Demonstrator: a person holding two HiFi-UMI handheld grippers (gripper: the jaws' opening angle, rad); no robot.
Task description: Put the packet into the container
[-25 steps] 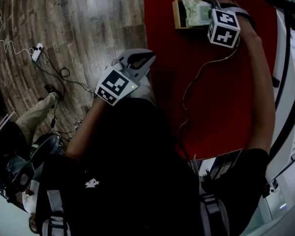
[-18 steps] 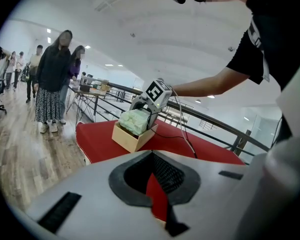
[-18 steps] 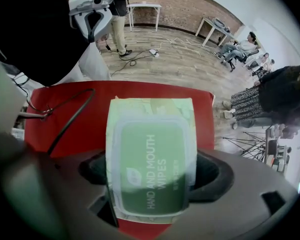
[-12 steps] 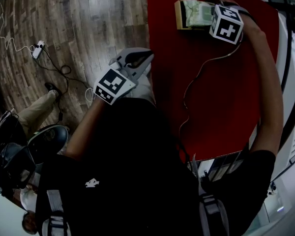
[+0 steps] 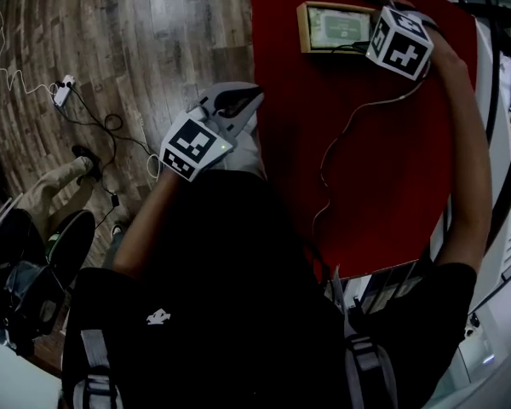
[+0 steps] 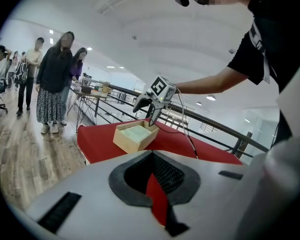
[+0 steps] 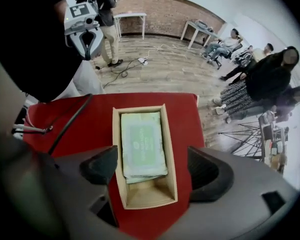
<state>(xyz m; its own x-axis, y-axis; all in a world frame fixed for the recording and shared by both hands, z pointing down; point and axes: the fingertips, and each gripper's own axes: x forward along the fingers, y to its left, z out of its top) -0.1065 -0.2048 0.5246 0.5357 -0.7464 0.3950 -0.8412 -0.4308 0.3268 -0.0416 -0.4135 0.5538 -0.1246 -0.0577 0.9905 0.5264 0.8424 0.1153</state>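
Packet is lying flat in the container, looking soft and light, probably best pinched across its long edges. Right hand-held gripper is hovering released above; left hand-held gripper is clenching nothing.

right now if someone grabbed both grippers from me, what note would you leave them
Right gripper: jaws apart, empty, hanging over the light wooden open box.
Left gripper: jaws together, holding nothing, by the left edge of the red table.
Pale green flat packet: lies flat inside the box, filling most of it, free of both grippers.
Done: the packet is in the container.
Left: probably only lifting the right gripper clear.
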